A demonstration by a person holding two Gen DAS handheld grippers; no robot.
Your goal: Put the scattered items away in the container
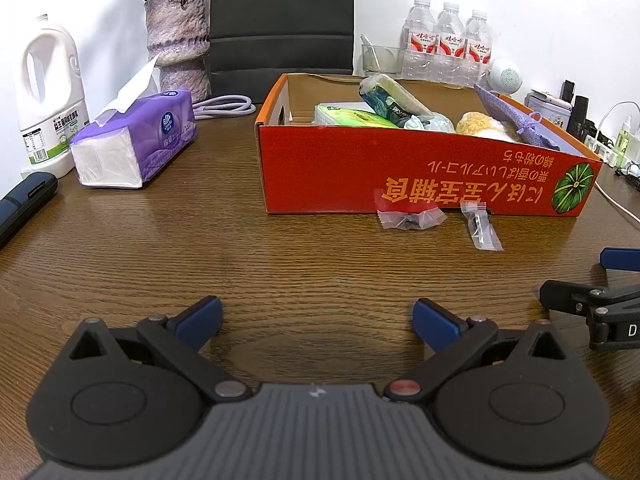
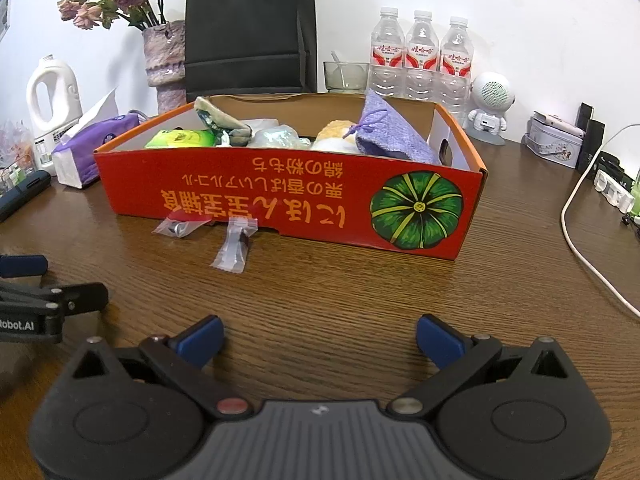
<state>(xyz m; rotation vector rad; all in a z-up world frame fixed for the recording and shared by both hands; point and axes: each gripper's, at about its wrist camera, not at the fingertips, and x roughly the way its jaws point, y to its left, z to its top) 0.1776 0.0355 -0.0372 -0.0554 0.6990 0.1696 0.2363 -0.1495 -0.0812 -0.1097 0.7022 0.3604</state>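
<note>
A red cardboard box (image 1: 400,172) stands on the wooden table; it also shows in the right wrist view (image 2: 280,196). It holds a green packet (image 1: 348,117), a purple knit pouch (image 2: 386,134), a yellow fluffy item (image 1: 480,124) and other items. Two small clear plastic bags lie on the table against the box's front: one (image 1: 410,218) (image 2: 180,226) to the left, one (image 1: 480,228) (image 2: 235,244) to the right. My left gripper (image 1: 316,322) is open and empty, low over the table, well short of the bags. My right gripper (image 2: 320,338) is open and empty, also short of them.
A purple tissue pack (image 1: 136,140), a white jug (image 1: 50,96) and a vase (image 1: 178,40) stand at the left. Three water bottles (image 2: 420,56), a glass (image 2: 346,76) and a white speaker (image 2: 490,100) stand behind the box. A white cable (image 2: 580,240) runs along the right.
</note>
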